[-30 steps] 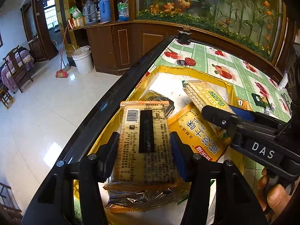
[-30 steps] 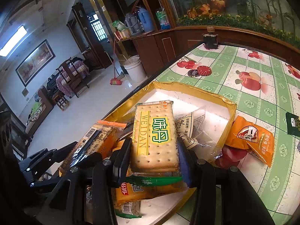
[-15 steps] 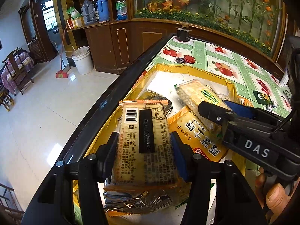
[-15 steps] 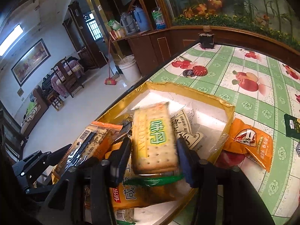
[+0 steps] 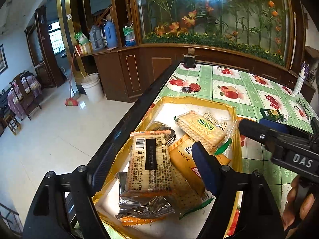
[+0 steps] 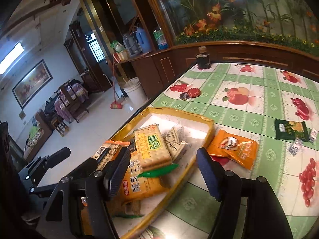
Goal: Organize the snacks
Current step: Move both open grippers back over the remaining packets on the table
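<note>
A gold-rimmed tray at the table's left edge holds several snack packs. A cracker pack with a barcode lies on the pile between the fingers of my left gripper. Its jaws are opening and the pads stand clear of the pack. A cracker pack with a green label rests on an orange pack in the tray. My right gripper hovers just behind it, jaws opening, pads off it. The right gripper also shows in the left wrist view.
On the green fruit-print cloth, an orange packet lies right of the tray and a dark green packet farther right. A red lid and a dark jar sit beyond the tray. The table's black edge drops to the floor.
Both grippers have opened and pulled back and up. The barcode pack and the green-label pack, each gripped a second ago, now lie loose in the tray.
</note>
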`<state>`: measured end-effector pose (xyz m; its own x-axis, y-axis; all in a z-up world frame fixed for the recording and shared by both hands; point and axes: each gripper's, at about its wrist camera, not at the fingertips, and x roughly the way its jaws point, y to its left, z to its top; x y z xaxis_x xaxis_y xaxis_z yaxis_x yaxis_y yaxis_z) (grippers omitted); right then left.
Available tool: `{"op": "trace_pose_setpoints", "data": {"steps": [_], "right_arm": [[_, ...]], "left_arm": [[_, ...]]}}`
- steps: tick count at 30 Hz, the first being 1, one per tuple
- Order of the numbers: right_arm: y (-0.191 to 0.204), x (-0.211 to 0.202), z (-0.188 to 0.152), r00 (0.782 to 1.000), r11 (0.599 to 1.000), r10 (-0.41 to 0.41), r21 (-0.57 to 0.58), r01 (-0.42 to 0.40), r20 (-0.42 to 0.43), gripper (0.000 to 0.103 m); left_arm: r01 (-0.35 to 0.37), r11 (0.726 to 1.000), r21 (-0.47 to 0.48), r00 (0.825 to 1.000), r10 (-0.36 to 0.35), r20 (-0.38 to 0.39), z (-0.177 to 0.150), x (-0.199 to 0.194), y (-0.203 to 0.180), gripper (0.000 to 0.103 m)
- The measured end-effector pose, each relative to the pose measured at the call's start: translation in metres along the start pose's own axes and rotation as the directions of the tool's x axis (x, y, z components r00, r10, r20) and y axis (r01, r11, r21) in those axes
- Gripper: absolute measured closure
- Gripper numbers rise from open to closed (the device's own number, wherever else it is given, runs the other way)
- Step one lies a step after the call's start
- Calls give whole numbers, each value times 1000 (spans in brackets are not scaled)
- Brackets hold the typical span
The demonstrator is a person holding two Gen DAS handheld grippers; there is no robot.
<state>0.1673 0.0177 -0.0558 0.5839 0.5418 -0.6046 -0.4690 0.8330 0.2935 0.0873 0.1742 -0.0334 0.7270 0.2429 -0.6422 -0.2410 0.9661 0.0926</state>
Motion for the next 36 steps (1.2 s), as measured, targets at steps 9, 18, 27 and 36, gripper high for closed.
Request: {"op": "trace_pose_setpoints", "data": {"steps": [9, 18, 27, 36], "right_arm": [[-59, -64, -27, 993, 991, -111, 84, 106, 46, 27], [-128, -114, -63, 978, 960, -204, 206, 192, 39, 27], [-164, -147, -77, 965, 936, -256, 264, 233, 53, 25], [-183, -153, -78, 956, 927, -288, 267, 263, 58, 24]], "left_arm": [[42, 999, 9, 999, -42, 17, 3, -19, -18, 21], [164, 982, 94, 986, -165, 1, 3, -37, -77, 21], [260, 954, 147, 965, -254, -61, -5, -39, -130, 22], [283, 936, 209, 959, -272, -81, -11, -43, -165, 22]]}}
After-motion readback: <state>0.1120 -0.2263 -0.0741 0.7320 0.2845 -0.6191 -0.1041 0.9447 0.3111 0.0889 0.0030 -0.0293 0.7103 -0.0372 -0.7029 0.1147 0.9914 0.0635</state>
